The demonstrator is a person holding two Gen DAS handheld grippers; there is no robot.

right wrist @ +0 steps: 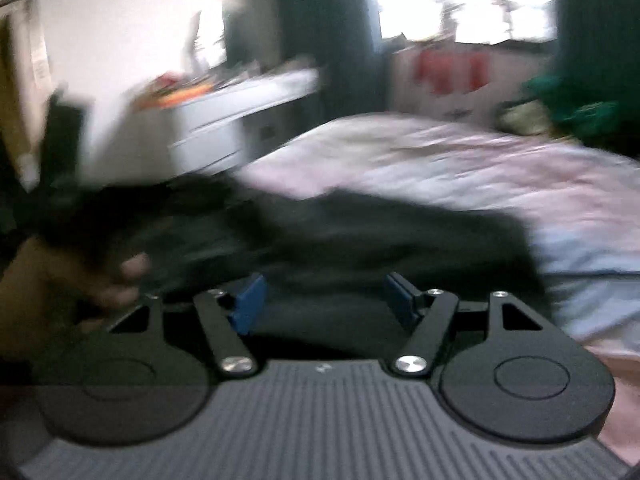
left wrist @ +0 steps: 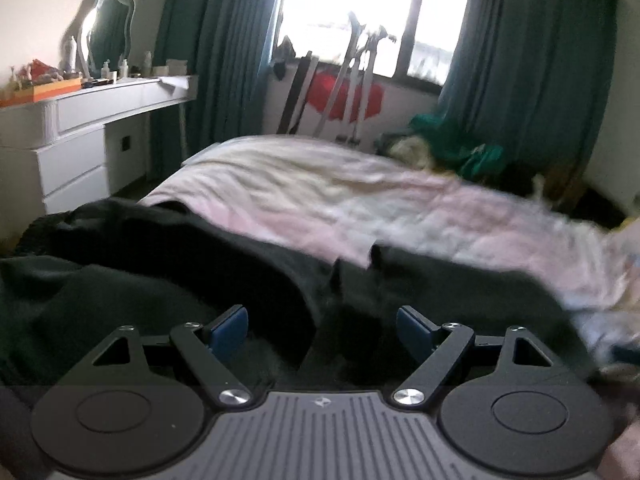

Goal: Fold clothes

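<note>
Gripper: our right gripper (right wrist: 322,300) gapes wide above dark clothing (right wrist: 360,228).
Bed: pink bedding (right wrist: 460,160) beneath.

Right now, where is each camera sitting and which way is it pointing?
Left wrist: behind the open left tongs, facing across the dark garment and pink bed toward the window.
Right wrist: behind the open right tongs, blurred, same direction; a hand shows at left.
Shared: garment, bed, white dresser, window.
</note>
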